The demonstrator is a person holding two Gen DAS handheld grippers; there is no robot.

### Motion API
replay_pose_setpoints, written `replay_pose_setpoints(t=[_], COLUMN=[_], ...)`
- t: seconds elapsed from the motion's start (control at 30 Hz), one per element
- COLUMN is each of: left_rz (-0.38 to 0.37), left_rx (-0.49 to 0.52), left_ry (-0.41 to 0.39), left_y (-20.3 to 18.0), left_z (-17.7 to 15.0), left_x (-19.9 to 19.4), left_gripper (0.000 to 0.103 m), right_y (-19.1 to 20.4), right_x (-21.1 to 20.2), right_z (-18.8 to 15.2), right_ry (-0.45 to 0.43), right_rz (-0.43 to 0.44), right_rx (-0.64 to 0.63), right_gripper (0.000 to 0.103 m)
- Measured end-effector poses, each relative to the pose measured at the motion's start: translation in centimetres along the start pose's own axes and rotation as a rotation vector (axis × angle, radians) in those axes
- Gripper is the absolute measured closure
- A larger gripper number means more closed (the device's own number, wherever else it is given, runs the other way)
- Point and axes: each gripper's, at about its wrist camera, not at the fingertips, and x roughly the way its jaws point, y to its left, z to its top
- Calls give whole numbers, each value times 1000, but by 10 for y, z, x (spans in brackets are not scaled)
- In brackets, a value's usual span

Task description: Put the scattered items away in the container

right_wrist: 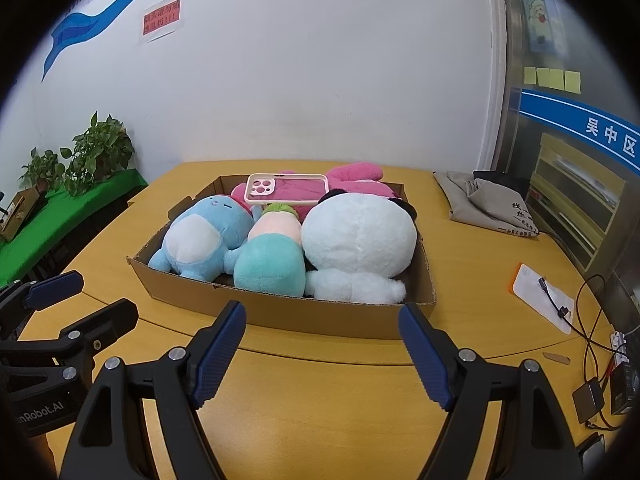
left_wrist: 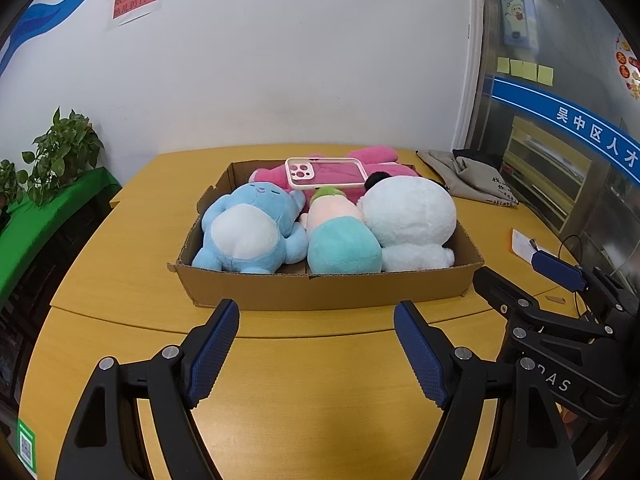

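A shallow cardboard box [left_wrist: 328, 290] [right_wrist: 280, 312] sits on the yellow table. In it lie a blue plush [left_wrist: 250, 232] [right_wrist: 200, 240], a teal and pink plush [left_wrist: 342, 240] [right_wrist: 272, 264], a white plush [left_wrist: 412, 220] [right_wrist: 360, 244] and a pink plush [left_wrist: 384, 156] [right_wrist: 356, 178] at the back. A pink phone case [left_wrist: 326, 172] [right_wrist: 286, 190] rests on the pink plush. My left gripper [left_wrist: 316, 320] is open and empty in front of the box. My right gripper [right_wrist: 322, 324] is open and empty, also just short of the box's near wall.
A grey cloth bag [left_wrist: 468, 176] [right_wrist: 484, 200] lies at the back right. A paper with a cable [right_wrist: 544, 296] and small electronics [right_wrist: 588, 400] lie at the right. Potted plants [left_wrist: 60, 152] stand on a green shelf to the left.
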Motion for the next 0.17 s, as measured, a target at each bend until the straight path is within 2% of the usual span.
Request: replay_pose_setpoints(t=[0.17], left_rz=[7], left_rx=[-19], left_ry=[2], left_y=[2], left_z=[-2], left_x=[-4], left_gripper=[12], right_y=[0], right_x=[-3], right_z=[0], right_ry=[-5], right_rz=[-3], right_rx=[-2], right_gripper=[24])
